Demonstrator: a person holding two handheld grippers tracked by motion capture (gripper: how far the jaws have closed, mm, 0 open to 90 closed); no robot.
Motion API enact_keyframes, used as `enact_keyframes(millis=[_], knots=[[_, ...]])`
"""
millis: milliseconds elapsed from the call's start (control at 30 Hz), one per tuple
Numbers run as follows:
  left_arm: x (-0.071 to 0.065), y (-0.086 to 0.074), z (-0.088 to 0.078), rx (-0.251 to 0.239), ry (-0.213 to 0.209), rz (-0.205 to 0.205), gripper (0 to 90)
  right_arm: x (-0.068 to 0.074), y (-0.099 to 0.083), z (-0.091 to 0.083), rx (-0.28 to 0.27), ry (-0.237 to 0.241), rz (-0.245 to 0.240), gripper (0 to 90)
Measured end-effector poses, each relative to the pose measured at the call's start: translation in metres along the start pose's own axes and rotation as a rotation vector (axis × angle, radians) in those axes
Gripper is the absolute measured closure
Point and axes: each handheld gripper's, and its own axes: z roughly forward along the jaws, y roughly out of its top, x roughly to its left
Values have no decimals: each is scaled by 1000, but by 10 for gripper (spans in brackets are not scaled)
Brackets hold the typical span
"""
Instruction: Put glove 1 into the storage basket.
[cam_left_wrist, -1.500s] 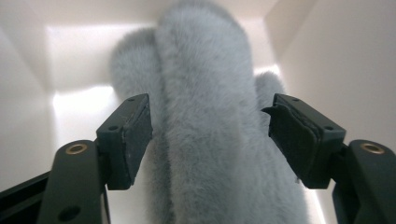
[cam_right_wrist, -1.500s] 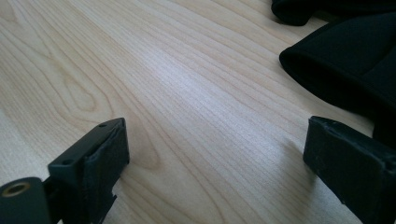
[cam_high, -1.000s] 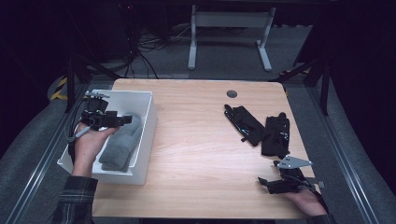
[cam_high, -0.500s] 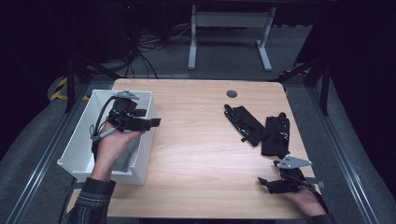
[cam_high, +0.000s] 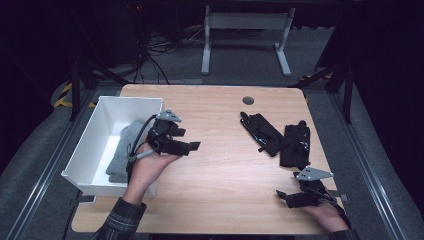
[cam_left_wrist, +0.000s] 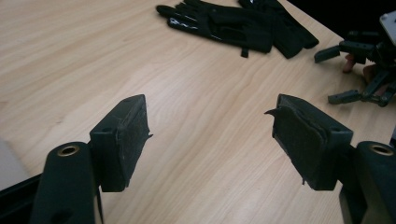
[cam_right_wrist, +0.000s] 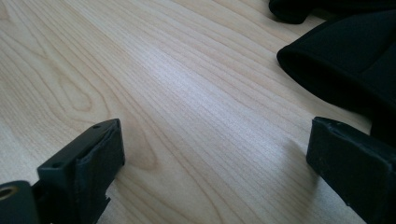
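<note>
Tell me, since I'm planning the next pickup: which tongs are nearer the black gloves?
Right. The right tongs sit just below the black gloves near the table's front edge; the left tongs hover beside the white bin, farther off.

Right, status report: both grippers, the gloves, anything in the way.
Left gripper open, empty, beside the white bin. Right gripper open, empty, near table edge. Two black gloves lying on the table, untouched. Bare wood between left gripper and gloves.

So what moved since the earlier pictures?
The left gripper came out of the white bin toward the black gloves, its fingers open and holding nothing. The grey cloth stayed in the bin. The right gripper and the gloves kept their places.
</note>
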Motion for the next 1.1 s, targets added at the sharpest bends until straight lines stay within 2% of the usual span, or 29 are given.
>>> enact_keyframes(millis=[200,333,367,467,500,567,633,733,833,1000,1100], knots=[[-24,-11,26,32,-8,50,278,0,0,1,10,-8,7,9],[-32,-24,44,59,-2,82,266,0,1,0,17,-1,5,20],[-33,-27,47,59,-2,78,265,0,1,0,17,3,3,42],[-31,-41,60,83,-12,91,260,0,4,-3,18,8,-13,169],[-31,-45,64,90,-17,94,258,1,5,-4,19,6,-11,175],[-28,-54,70,103,-18,109,237,1,8,-6,16,2,-11,246],[-26,-63,75,107,-10,111,207,2,12,-8,-7,0,-7,314],[-23,-76,83,130,-12,104,177,3,20,-8,-4,4,-2,436],[-21,-85,89,158,12,114,174,2,30,-6,-6,12,3,568],[-20,-93,95,182,51,132,113,-4,49,0,-34,27,-1,792],[-19,-98,98,204,60,143,81,-11,60,3,-53,36,-1,879]])
